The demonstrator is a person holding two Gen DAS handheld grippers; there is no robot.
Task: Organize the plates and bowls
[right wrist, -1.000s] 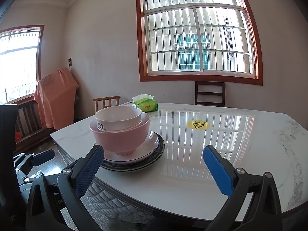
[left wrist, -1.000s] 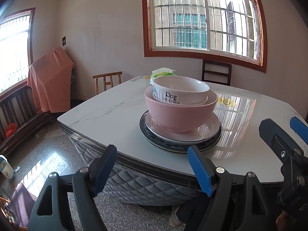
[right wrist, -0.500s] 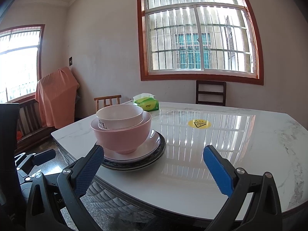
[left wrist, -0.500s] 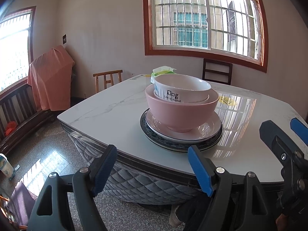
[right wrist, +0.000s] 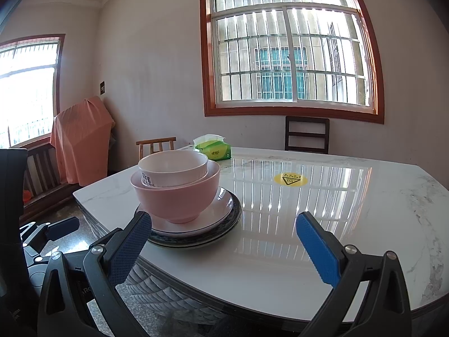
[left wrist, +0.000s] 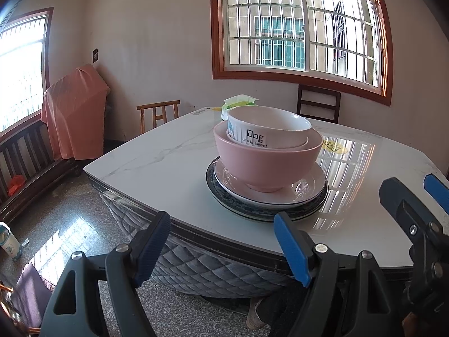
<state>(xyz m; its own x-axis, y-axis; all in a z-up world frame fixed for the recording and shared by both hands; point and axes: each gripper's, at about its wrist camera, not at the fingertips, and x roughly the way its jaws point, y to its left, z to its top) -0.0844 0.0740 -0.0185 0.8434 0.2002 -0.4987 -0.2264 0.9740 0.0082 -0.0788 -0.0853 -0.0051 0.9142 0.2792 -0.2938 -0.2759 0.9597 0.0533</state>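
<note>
A white bowl marked "Dog" (left wrist: 269,127) sits inside a pink bowl (left wrist: 266,165). The pink bowl stands on a white plate (left wrist: 306,191), which lies on a dark patterned plate (left wrist: 224,199), near the front left corner of the marble table (left wrist: 157,163). The same stack shows in the right wrist view: white bowl (right wrist: 174,167), pink bowl (right wrist: 176,196), plates (right wrist: 219,221). My left gripper (left wrist: 221,241) is open and empty, off the table's front edge, short of the stack. My right gripper (right wrist: 224,241) is open and empty over the front edge, to the right of the stack.
A green tissue pack (right wrist: 213,147) lies at the table's far side, and a yellow sticker (right wrist: 290,179) is on the top. Wooden chairs (right wrist: 307,133) stand behind the table. An orange-covered object (left wrist: 75,112) and a bench stand at the left wall.
Both grippers stay open. The stack looks slightly higher and farther in the left wrist view; the left gripper has drawn back a little. The right view barely changes.
</note>
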